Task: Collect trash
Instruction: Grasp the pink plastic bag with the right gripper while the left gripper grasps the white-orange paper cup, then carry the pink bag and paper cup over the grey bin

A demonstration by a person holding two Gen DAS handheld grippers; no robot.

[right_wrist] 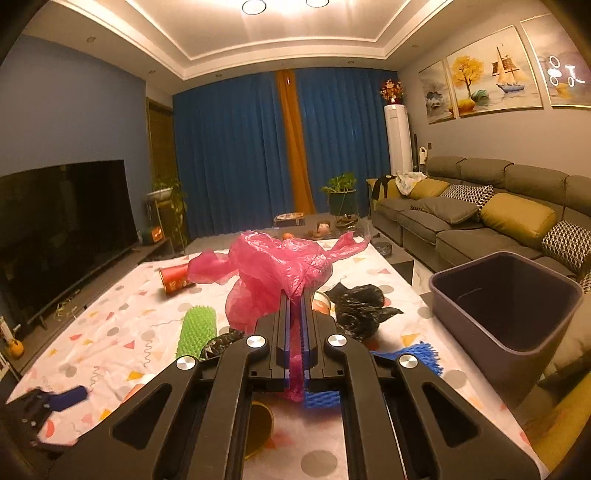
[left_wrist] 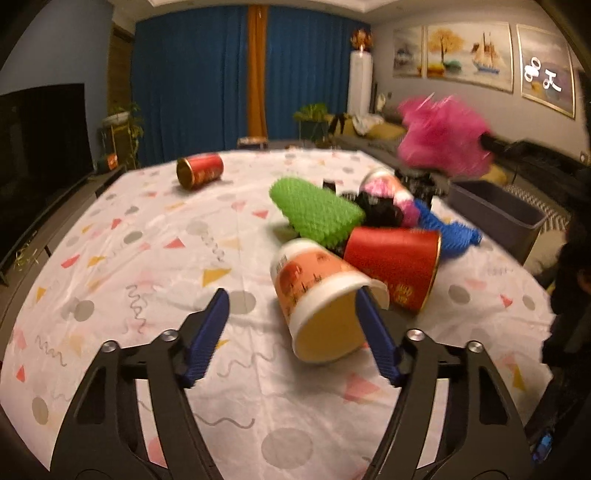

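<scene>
left tongs (left_wrist: 291, 299) apart around orange cup (left_wrist: 317, 295); right tongs (right_wrist: 295, 295) clamped on pink bag (right_wrist: 273, 269); bin (right_wrist: 506, 295) nearby.

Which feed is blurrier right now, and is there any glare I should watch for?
Left wrist view: motion-smeared, worst on the pink plastic bag and the near paper cup; a glare patch on the framed picture. Right wrist view: sharper, warm dim light, ceiling lights blown out; fisheye bending in both.
</scene>
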